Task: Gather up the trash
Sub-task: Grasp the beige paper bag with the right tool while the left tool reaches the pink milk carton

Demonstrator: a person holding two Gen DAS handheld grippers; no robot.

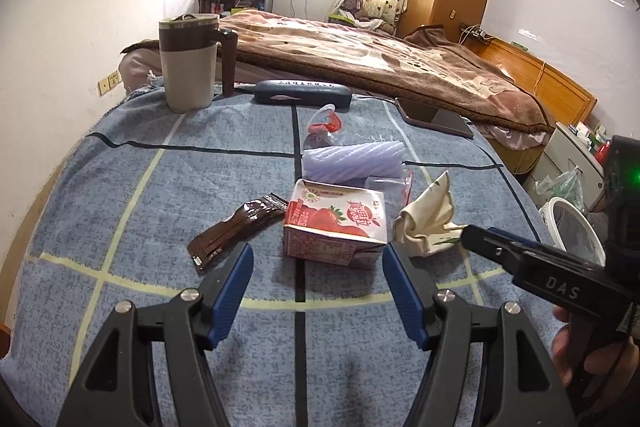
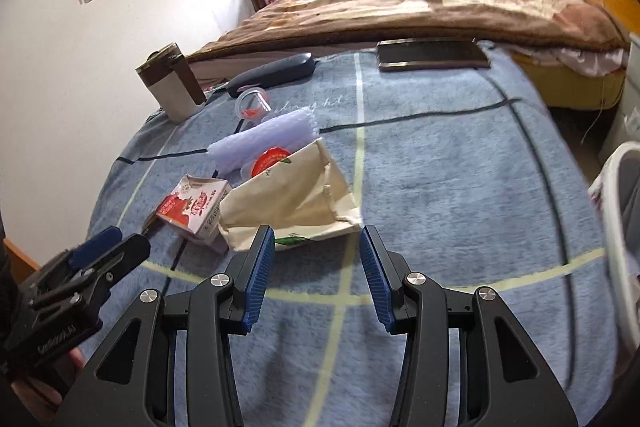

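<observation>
A squashed strawberry milk carton (image 1: 336, 223) (image 2: 192, 207) lies on the blue checked cloth (image 1: 140, 195). My left gripper (image 1: 318, 255) (image 2: 128, 241) stands open just short of it, pads not touching. A brown wrapper (image 1: 240, 227) lies to the carton's left. A crumpled cream paper bag (image 1: 428, 223) (image 2: 292, 203) lies to its right. My right gripper (image 2: 317, 239) (image 1: 472, 239) is open, tips at the bag's near edge. Behind these lie a purple foam sleeve (image 1: 352, 159) (image 2: 260, 143), a red-lidded cup (image 2: 270, 161) and a clear cup (image 1: 326, 123) (image 2: 254, 103).
A lidded mug (image 1: 188, 63) (image 2: 172, 83), a dark glasses case (image 1: 302, 93) (image 2: 272, 75) and a phone (image 1: 436, 119) (image 2: 432, 55) sit along the far edge. A white bin (image 1: 576, 231) (image 2: 624, 207) stands on the floor to the right. A bed (image 1: 380, 55) lies beyond.
</observation>
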